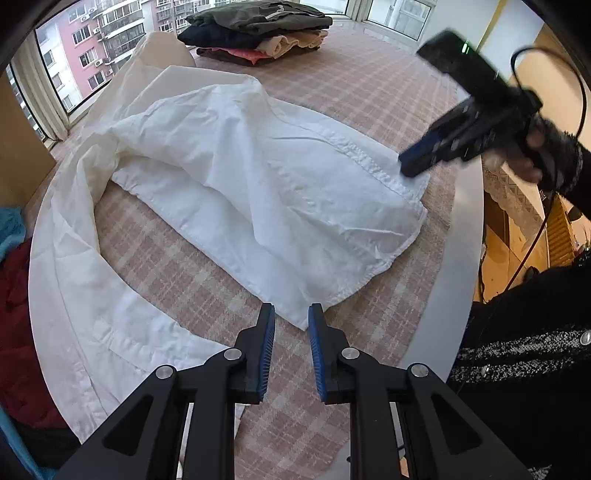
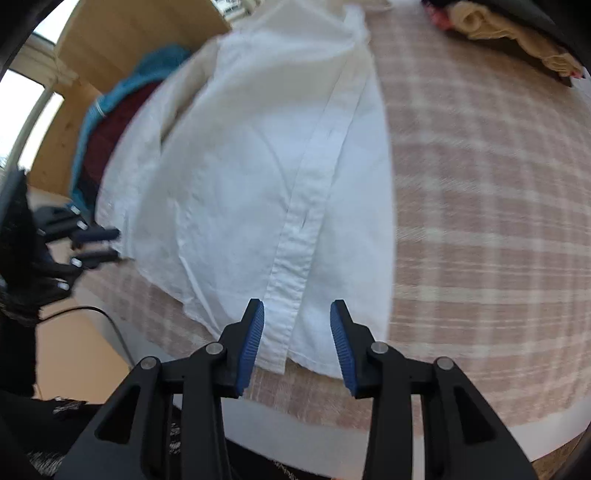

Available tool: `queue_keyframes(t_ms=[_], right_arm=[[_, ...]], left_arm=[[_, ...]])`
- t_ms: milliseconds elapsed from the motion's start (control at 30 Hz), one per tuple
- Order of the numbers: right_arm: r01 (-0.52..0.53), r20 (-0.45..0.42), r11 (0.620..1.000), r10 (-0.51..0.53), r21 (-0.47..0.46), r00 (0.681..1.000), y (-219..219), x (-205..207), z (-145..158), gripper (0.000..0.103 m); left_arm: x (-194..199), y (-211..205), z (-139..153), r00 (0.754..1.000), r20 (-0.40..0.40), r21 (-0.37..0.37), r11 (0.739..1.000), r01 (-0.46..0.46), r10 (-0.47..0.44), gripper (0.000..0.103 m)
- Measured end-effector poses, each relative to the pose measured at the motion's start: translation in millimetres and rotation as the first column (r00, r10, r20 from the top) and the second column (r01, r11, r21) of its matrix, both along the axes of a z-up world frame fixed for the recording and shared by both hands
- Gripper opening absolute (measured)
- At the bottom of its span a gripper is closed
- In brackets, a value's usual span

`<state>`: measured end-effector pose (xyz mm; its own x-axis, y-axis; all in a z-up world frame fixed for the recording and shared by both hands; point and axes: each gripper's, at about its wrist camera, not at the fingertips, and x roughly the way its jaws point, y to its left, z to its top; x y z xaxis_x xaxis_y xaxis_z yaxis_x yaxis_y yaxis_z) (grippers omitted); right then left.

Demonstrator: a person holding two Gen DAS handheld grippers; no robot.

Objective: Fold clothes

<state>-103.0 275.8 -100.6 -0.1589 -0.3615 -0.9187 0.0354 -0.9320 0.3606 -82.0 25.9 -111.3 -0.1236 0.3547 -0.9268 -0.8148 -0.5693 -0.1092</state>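
Observation:
A white shirt [image 1: 258, 177] lies crumpled and partly folded on the round table's pink plaid cloth [image 1: 369, 81]; one sleeve trails over the left rim. My left gripper [image 1: 291, 308] is open by a narrow gap just short of the shirt's near corner, with only plaid cloth showing between its pads. My right gripper [image 2: 297, 310] is open above the shirt's [image 2: 258, 166] button placket at the hem, its pads clear of the cloth. In the left wrist view the right gripper [image 1: 408, 166] is blurred over the shirt's right hem. The left gripper [image 2: 110, 243] shows small at the shirt's left edge.
A stack of folded clothes [image 1: 258, 29] sits at the table's far side. Teal and dark red garments [image 1: 14, 295] are piled beside the table on the left. The white table rim [image 1: 461, 240] curves on the right, near a person's dark sleeve [image 1: 535, 350].

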Motion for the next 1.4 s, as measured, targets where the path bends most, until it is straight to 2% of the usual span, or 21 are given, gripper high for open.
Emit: queue_keyframes(t_ms=[133, 167, 200, 233, 400, 600, 733, 867, 933, 967, 1000, 1033, 1100, 1200, 1267, 1333, 1400], right_arm=[[-0.001, -0.006, 1.0, 0.001, -0.014, 1.0, -12.9, 0.7, -12.6, 0.035], [0.0, -0.018, 1.0, -0.001, -0.024, 1.0, -13.3, 1.9, -11.3, 0.028], [0.003, -0.026, 0.999, -0.004, -0.038, 1.0, -12.2, 3.3, -8.5, 0.005], [0.006, -0.034, 0.999, -0.008, -0.052, 0.999, -11.0, 4.6, -5.7, 0.002], [0.049, -0.094, 0.993, -0.059, -0.104, 0.994, 5.8, 10.6, 23.1, 0.002], [0.109, -0.184, 0.994, -0.105, 0.009, 0.977, 45.1, 7.9, 85.9, 0.002], [0.18, -0.105, 0.967, -0.163, 0.178, 0.981, 71.3, 11.3, 68.7, 0.002], [0.138, 0.047, 0.949, -0.158, 0.283, 0.986, 76.8, 10.0, 31.6, 0.004], [0.13, 0.032, 0.954, -0.144, 0.269, 0.989, 76.0, 2.5, 38.9, 0.006], [0.136, -0.004, 0.961, -0.139, 0.241, 0.99, 76.8, -5.7, 49.4, 0.008], [0.147, -0.055, 0.967, -0.138, 0.209, 0.989, 78.9, -17.7, 63.3, 0.016], [0.157, -0.109, 0.971, -0.139, 0.183, 0.984, 81.2, -32.8, 76.4, 0.03], [0.17, -0.217, 0.973, -0.134, 0.155, 0.967, 84.8, -72.2, 98.1, 0.052], [0.15, -0.32, 0.978, -0.097, 0.146, 0.943, 85.8, -143.8, 111.6, 0.054], [0.125, -0.325, 0.987, -0.085, 0.102, 0.942, 87.6, -191.4, 108.5, 0.054], [0.119, -0.318, 0.988, -0.08, 0.103, 0.945, 86.7, -236.7, 98.9, 0.054], [0.107, -0.306, 0.989, -0.071, 0.103, 0.949, 83.9, -276.3, 86.6, 0.054]], left_arm=[[-0.6, -1.4, 1.8, 1.0, -0.008, 0.008, 1.0, -0.001, 0.001, 0.018], [-0.2, -2.0, 1.4, 1.0, -0.009, 0.007, 1.0, 0.0, 0.0, 0.018], [0.2, -2.6, 1.0, 1.0, -0.01, 0.006, 1.0, 0.001, -0.001, 0.018], [1.2, -3.2, 0.2, 1.0, -0.008, 0.005, 1.0, 0.004, -0.004, 0.018], [5.9, -7.7, -0.6, 1.0, -0.019, 0.007, 1.0, 0.015, -0.015, 0.018], [7.3, -19.0, -1.8, 0.999, -0.021, 0.014, 0.999, 0.028, -0.028, 0.018], [6.8, -21.5, 1.2, 0.998, -0.036, 0.022, 0.999, 0.05, -0.049, 0.018], [-8.2, -19.4, 4.8, 0.998, -0.054, 0.037, 0.998, 0.048, -0.046, 0.018], [-22.4, -16.1, 7.2, 0.997, -0.065, 0.041, 0.999, 0.035, -0.032, 0.019], [-29.5, -14.4, 8.4, 0.997, -0.071, 0.043, 0.999, 0.029, -0.026, 0.022], [-38.3, -11.5, 10.3, 0.997, -0.08, 0.045, 0.999, 0.022, -0.018, 0.024], [-50.8, -6.6, 13.0, 0.995, -0.099, 0.042, 0.999, 0.008, -0.003, 0.026], [-74.3, 3.0, 16.9, 0.99, -0.139, 0.033, 0.999, -0.02, 0.025, 0.028], [-109.3, 12.6, 18.1, 0.976, -0.21, -0.004, 0.998, -0.063, 0.061, 0.028], [-131.9, 14.7, 16.1, 0.964, -0.257, -0.04, 0.996, -0.083, 0.07, 0.028], [-155.1, 11.4, 9.6, 0.958, -0.269, -0.079, 0.99, -0.121, 0.096, 0.029], [-174.6, 8.7, -2.0, 0.952, -0.293, -0.148, 0.979, -0.142, 0.094, 0.029]])
